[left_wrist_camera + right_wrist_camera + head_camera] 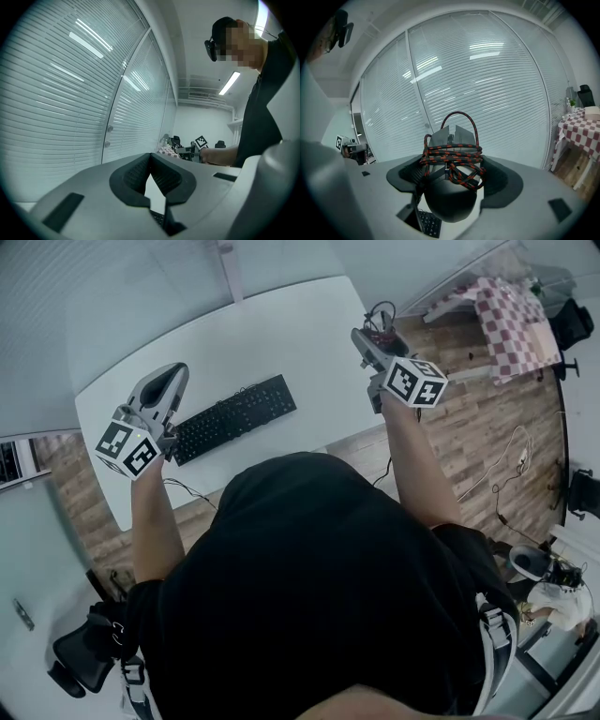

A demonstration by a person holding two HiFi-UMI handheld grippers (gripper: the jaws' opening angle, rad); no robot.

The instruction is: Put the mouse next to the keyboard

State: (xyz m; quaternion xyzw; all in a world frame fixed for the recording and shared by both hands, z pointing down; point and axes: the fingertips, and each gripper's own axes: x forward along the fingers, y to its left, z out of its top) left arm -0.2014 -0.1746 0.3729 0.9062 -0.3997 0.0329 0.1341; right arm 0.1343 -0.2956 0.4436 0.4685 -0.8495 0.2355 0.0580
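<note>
The right gripper (372, 341) is clamped on the mouse (450, 197) above the table's (309, 315) right end. The keyboard (234, 416) lies to its left. The left gripper (169, 379), jaws together, holds nothing.

Black short-sleeve tee (319, 577), nothing fancy. Left gripper (167, 381), right gripper (367, 341): light grey shells, black ribbed pads (136, 176), black-and-white square-marker cube (127, 446) on each. Grey harness straps (492, 634) at hips.
</note>
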